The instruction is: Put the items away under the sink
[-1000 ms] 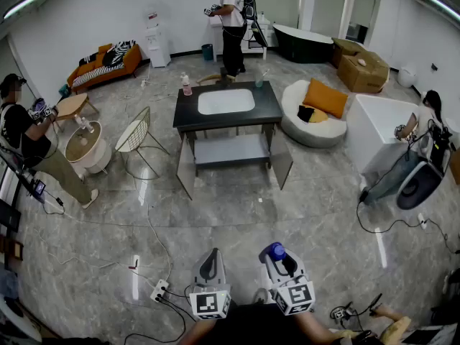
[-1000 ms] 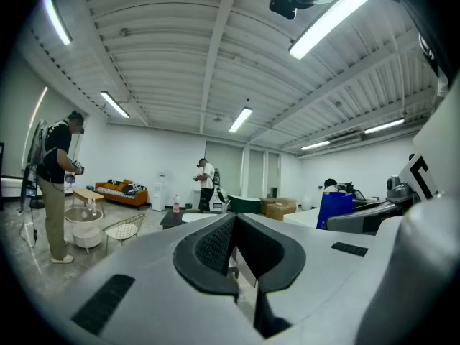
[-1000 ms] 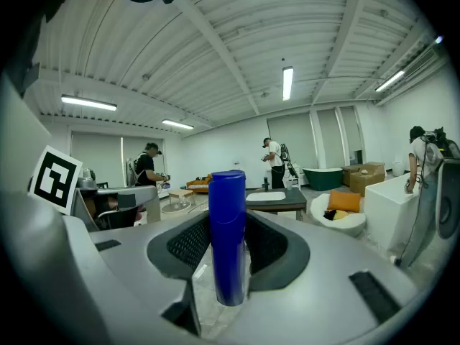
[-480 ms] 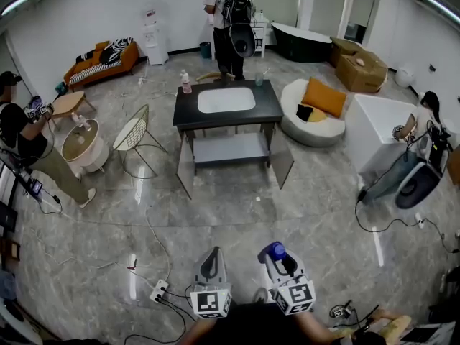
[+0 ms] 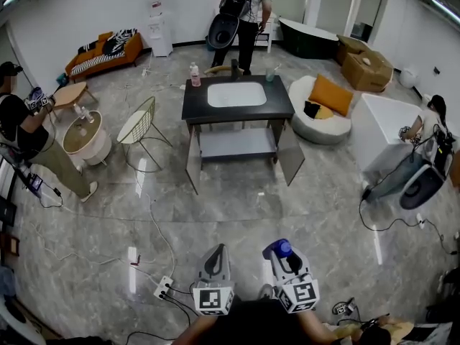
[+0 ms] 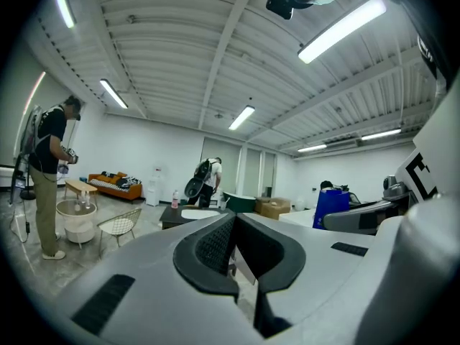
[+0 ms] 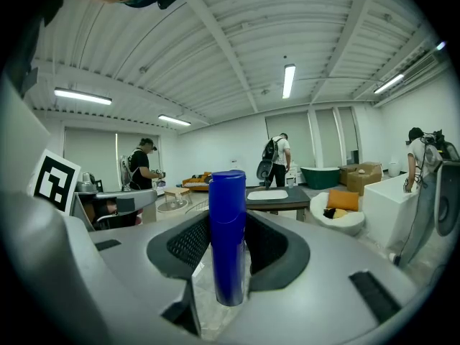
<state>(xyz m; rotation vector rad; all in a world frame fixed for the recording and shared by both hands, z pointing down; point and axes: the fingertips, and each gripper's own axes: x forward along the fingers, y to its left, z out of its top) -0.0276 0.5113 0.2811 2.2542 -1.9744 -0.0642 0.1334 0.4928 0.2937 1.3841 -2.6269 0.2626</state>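
Note:
A black sink cabinet [image 5: 237, 110] with a white basin stands mid-room, both doors swung open on a grey shelf [image 5: 236, 144]. A pink-capped bottle [image 5: 194, 74] and a cup [image 5: 271, 73] stand on its top. My right gripper [image 5: 281, 252] is held low in front of me, shut on an upright blue bottle [image 7: 229, 236]. The left gripper [image 5: 215, 257] beside it is shut with nothing between its jaws. Both are far from the cabinet [image 7: 269, 196].
A white cable and power strip [image 5: 163, 288] lie on the marble floor between me and the cabinet. A wire chair [image 5: 140, 128] stands left of it, a round cushion seat [image 5: 320, 113] right. People stand at the left [image 5: 29, 139], behind the cabinet [image 5: 244, 13] and at the right [image 5: 424, 124].
The view has shifted slightly, bringing the cabinet a little nearer. The person behind the cabinet has turned and stepped right. Both grippers keep their hold and place.

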